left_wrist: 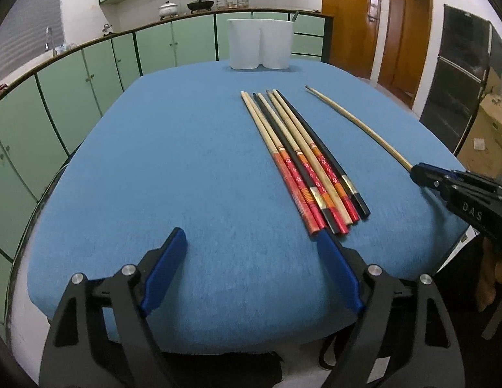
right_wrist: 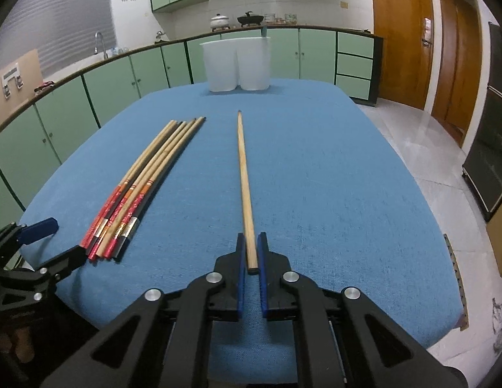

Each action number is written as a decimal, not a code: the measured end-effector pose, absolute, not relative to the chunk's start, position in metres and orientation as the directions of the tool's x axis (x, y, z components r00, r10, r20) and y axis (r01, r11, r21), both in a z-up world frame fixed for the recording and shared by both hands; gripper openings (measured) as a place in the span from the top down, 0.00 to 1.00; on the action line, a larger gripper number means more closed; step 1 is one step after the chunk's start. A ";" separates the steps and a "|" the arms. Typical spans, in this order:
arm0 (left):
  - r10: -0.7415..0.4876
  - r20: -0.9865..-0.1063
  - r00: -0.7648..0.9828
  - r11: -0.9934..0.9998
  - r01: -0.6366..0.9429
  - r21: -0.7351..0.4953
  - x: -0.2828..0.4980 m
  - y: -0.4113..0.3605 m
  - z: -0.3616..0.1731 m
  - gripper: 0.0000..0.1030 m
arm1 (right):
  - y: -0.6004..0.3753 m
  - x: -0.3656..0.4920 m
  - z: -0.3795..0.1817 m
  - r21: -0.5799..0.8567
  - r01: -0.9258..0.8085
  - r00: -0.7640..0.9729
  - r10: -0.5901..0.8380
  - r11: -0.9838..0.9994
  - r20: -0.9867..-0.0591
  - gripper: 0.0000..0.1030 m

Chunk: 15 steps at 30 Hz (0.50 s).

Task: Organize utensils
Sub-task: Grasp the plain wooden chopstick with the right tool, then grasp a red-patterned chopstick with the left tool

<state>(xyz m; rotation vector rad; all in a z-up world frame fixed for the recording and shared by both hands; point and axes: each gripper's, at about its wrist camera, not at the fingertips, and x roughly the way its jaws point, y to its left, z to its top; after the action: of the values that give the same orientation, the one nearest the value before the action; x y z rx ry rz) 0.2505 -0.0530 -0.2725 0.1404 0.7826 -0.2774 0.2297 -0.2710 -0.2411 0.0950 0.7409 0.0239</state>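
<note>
Right gripper [right_wrist: 250,242] pinching butt end of plain wooden chopstick [right_wrist: 243,174], lying right of chopstick bundle [right_wrist: 144,177]. Left gripper [left_wrist: 251,242] hanging spread, just short of bundle. Risking long shaft pivoting in end-grip, missing white holder [right_wrist: 236,64] beyond bundle.

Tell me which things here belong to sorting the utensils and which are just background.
Job: plain chopstick in the right gripper; chopstick bundle; white holder; left gripper, open.
Background: pots, faucet, cabinets, doors.
</note>
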 end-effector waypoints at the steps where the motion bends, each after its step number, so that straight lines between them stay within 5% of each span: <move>1: -0.194 -0.711 0.676 0.955 0.296 0.021 0.252 -0.054 -0.272 0.21 | -0.271 0.229 -0.242 0.098 0.012 0.738 0.057 0.995 -0.672 0.93; 10: -0.156 -0.700 0.697 0.974 0.228 0.010 0.258 -0.046 -0.268 0.29 | -0.273 0.229 -0.242 0.100 0.012 0.740 0.058 0.995 -0.670 0.93; 15: -0.210 -0.690 0.693 0.964 0.264 -0.028 0.259 -0.044 -0.266 0.66 | -0.272 0.230 -0.243 0.093 0.016 0.741 0.051 0.996 -0.670 0.93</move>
<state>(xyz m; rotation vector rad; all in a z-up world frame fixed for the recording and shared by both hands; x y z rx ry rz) 0.2594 -0.0437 -0.2657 0.0758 0.7608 -0.2648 0.2299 -0.2715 -0.2431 0.0948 0.7370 0.0194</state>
